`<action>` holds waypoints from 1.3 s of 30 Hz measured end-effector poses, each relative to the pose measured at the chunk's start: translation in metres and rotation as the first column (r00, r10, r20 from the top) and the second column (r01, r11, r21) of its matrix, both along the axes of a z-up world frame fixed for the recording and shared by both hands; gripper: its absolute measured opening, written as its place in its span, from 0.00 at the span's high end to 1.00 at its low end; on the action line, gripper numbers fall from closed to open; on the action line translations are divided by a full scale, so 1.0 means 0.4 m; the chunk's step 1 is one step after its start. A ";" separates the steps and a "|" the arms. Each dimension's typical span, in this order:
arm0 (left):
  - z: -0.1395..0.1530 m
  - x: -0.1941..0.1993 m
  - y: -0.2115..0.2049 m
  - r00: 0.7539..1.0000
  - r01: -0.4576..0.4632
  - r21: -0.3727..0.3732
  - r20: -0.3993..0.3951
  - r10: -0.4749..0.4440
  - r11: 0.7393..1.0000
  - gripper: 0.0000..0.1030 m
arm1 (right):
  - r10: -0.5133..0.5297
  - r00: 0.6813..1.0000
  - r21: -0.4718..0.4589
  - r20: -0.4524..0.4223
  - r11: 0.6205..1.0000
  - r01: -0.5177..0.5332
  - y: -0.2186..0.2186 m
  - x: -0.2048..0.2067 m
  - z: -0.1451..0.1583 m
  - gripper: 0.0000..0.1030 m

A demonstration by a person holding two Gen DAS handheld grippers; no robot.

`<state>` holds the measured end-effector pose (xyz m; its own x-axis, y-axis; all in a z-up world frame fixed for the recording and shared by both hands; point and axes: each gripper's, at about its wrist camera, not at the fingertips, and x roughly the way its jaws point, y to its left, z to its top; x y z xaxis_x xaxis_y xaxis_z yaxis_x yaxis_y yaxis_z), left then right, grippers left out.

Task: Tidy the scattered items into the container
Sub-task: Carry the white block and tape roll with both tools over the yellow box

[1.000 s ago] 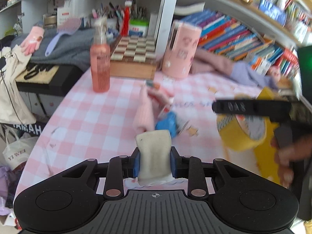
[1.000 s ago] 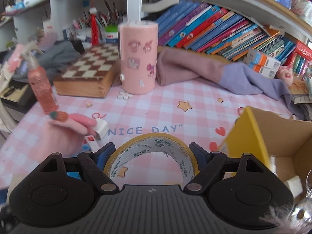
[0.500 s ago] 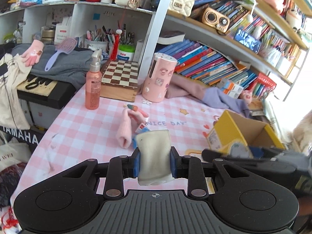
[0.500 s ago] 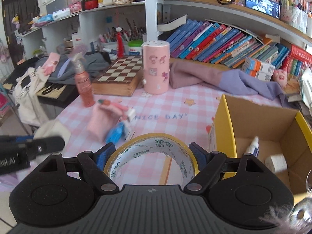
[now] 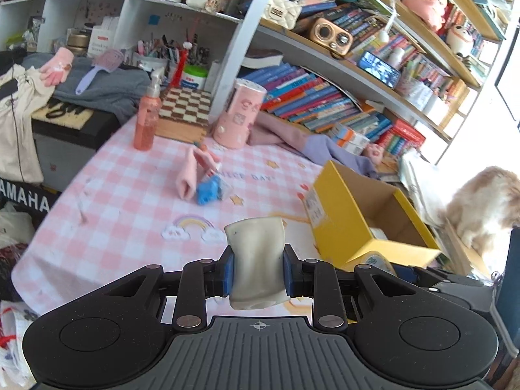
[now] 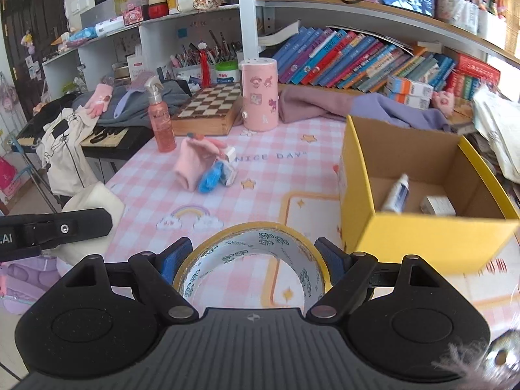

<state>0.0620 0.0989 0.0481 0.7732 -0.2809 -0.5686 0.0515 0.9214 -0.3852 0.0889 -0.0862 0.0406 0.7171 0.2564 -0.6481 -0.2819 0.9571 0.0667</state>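
Left claw [image 5: 258, 273]: clamped on cream pouch [image 5: 256, 260]. Right claw [image 6: 253, 258]: wide, gripping tape roll [image 6: 252, 260]. Advice: clear the yellow box [image 6: 422, 240] near wall before releasing.

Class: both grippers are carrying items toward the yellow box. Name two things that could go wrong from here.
1. The tape roll sits wide between the right gripper jaws; it may catch the yellow box near wall.
2. The left gripper and its cream pouch are close beside the right gripper; they could collide.
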 end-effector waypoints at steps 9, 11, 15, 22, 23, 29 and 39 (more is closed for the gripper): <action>-0.012 -0.086 -0.044 0.996 0.085 -0.007 -0.010 -0.085 0.996 0.74 | -0.078 0.997 0.001 -0.021 0.997 0.078 -0.045 -0.130 -0.012 0.21; -0.013 -0.100 -0.052 0.995 0.100 -0.009 -0.012 -0.100 0.995 0.74 | -0.092 0.995 0.003 -0.028 0.996 0.092 -0.054 -0.147 -0.014 0.21; -0.013 -0.111 -0.070 0.991 0.131 -0.015 -0.013 -0.131 0.991 0.74 | -0.126 0.992 -0.001 -0.029 0.992 0.126 -0.075 -0.177 -0.011 0.21; -0.025 -0.102 -0.125 0.977 0.212 -0.035 -0.022 -0.213 0.977 0.74 | -0.207 0.977 -0.015 -0.042 0.978 0.207 -0.135 -0.216 -0.018 0.21; -0.026 -0.099 -0.135 0.974 0.224 -0.038 -0.024 -0.225 0.974 0.74 | -0.222 0.974 -0.015 -0.041 0.975 0.222 -0.147 -0.221 -0.018 0.21; -0.022 -0.082 -0.200 0.955 0.297 -0.031 -0.016 -0.297 0.954 0.74 | -0.291 0.956 -0.013 -0.040 0.957 0.291 -0.212 -0.237 -0.017 0.21; -0.028 -0.052 -0.310 0.926 0.376 -0.025 -0.033 -0.377 0.926 0.74 | -0.365 0.929 -0.007 -0.055 0.931 0.365 -0.317 -0.239 -0.025 0.21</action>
